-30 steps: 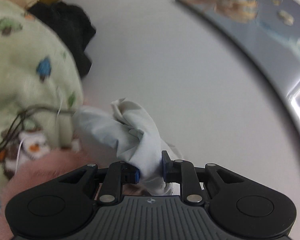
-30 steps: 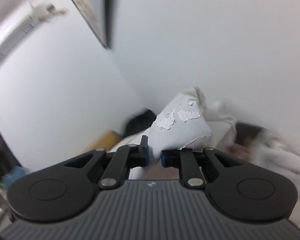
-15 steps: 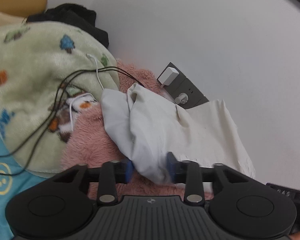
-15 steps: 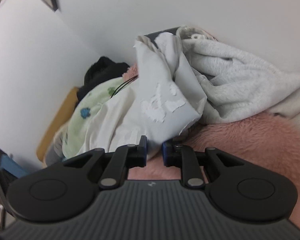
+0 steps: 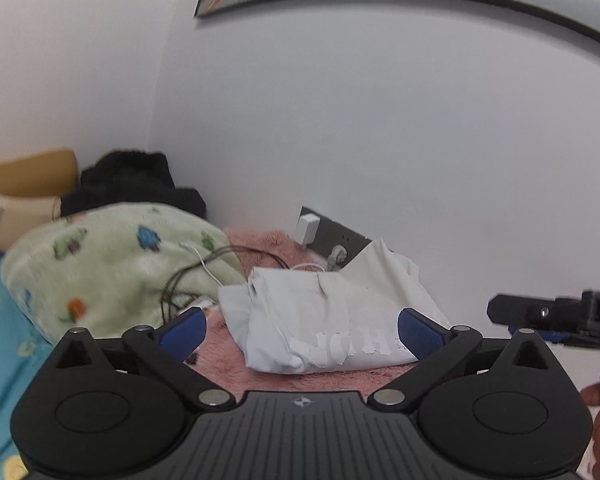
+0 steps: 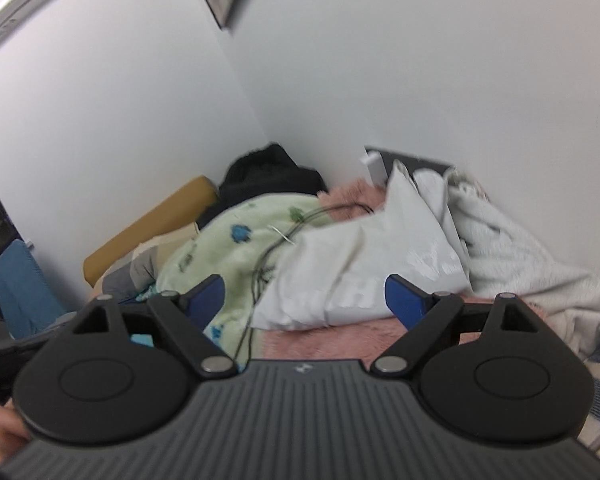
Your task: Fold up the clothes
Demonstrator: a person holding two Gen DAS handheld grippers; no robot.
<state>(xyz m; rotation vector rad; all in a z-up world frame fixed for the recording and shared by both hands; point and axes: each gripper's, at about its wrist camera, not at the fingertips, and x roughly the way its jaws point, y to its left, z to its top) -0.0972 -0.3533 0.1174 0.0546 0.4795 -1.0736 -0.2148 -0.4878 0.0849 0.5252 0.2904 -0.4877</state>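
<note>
A folded white T-shirt (image 5: pixel 332 320) with cracked white lettering lies on a pink fluffy blanket (image 5: pixel 328 378) against the wall. My left gripper (image 5: pixel 300 332) hangs just in front of it, open, with nothing between its blue pads. In the right wrist view the same T-shirt (image 6: pixel 364 264) rests beyond my right gripper (image 6: pixel 304 296), which is also open and holds nothing. The right gripper (image 5: pixel 556 316) shows at the right edge of the left wrist view, to the shirt's right.
A light green patterned blanket (image 5: pixel 112 268) with dark cables (image 5: pixel 204 268) over it lies left of the shirt. A black garment (image 5: pixel 128 180) and a tan cushion (image 5: pixel 24 172) sit in the corner. A white towel (image 6: pixel 516 256) is heaped on the right. A wall socket (image 5: pixel 332 236) holds a charger.
Both grippers let go of the white T-shirt, opened wide and drew back. The shirt now lies folded on the pink blanket instead of hanging from the fingers.
</note>
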